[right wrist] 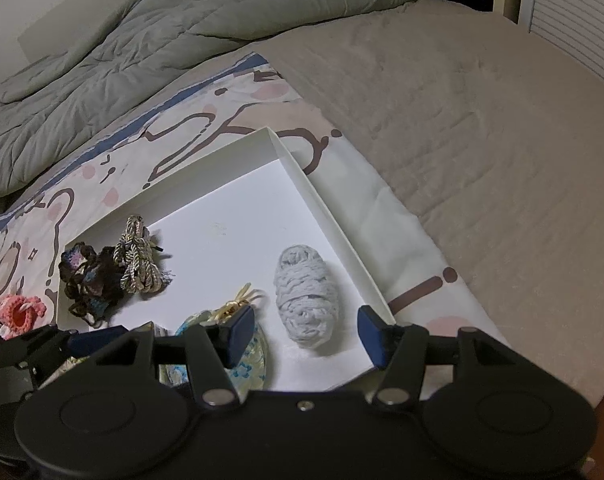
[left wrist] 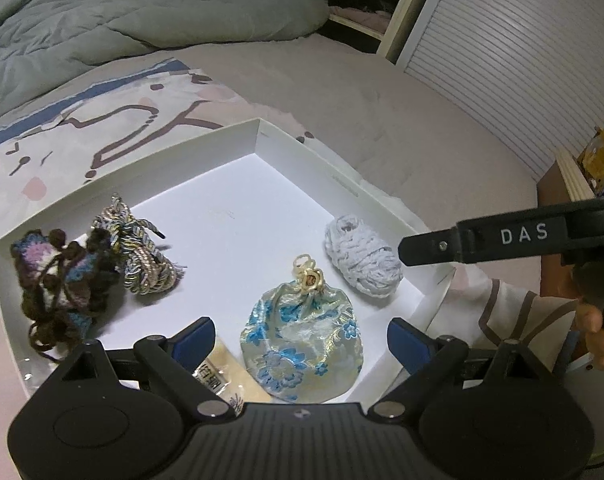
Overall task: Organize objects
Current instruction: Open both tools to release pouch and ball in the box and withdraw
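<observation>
A white tray (left wrist: pixel 257 136) lies on the bed. In it are a blue floral pouch (left wrist: pixel 302 344), a pale yarn ball (left wrist: pixel 362 260), a gold braided cord bundle (left wrist: pixel 141 252) and a dark crochet piece (left wrist: pixel 61 280). My left gripper (left wrist: pixel 302 340) is open and empty, its jaws on either side of the pouch. My right gripper (right wrist: pixel 306 334) is open and empty, just in front of the yarn ball (right wrist: pixel 306 296); one of its fingers (left wrist: pixel 434 246) shows in the left wrist view. The pouch (right wrist: pixel 249 364) is partly hidden in the right wrist view.
A pink crochet flower (right wrist: pixel 19 312) lies outside the tray's left wall. A grey duvet (right wrist: pixel 141 40) is bunched at the back of the bed. A packet (left wrist: pixel 221 376) lies in the tray under my left finger. A white slatted cabinet (left wrist: pixel 522 40) stands right.
</observation>
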`<state>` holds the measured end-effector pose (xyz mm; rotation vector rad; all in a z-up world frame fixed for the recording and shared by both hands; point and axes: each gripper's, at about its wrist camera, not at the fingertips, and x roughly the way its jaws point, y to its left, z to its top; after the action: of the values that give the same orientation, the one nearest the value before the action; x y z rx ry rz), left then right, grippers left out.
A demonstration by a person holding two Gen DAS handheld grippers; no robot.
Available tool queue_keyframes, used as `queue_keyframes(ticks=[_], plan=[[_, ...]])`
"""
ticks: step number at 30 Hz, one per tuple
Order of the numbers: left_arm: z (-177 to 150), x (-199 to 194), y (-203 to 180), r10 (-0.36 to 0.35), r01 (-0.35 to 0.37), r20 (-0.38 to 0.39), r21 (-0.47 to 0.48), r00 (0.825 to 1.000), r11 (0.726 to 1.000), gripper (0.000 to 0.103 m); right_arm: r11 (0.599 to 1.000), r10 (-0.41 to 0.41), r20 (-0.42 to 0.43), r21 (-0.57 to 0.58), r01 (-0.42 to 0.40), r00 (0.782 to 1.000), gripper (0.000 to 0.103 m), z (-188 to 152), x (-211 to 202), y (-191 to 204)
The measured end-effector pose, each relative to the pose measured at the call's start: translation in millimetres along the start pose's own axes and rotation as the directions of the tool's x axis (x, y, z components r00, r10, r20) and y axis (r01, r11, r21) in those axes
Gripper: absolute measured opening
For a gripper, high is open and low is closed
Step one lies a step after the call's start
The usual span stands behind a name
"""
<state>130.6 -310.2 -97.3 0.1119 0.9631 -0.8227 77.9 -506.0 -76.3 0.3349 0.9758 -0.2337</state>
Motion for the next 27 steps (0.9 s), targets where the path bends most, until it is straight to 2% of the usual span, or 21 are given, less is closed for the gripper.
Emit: queue_keyframes(ticks=[22, 27], plan=[[1.1, -63.9, 25.5, 0.087, -0.079, 0.076, -0.105, 0.993, 0.991, 0.093, 0.996, 0.036, 0.101, -0.081, -0.028, 0.994, 0.058, -9.0, -48.0, 13.6], [2.3, -78.6, 31.0, 0.116, -0.103, 0.096, -0.126, 0.989, 0.987, 0.096, 0.993, 0.042, 0.126, -0.114, -0.028, 0.991, 0.062, -13.8, -55.6, 18.6]])
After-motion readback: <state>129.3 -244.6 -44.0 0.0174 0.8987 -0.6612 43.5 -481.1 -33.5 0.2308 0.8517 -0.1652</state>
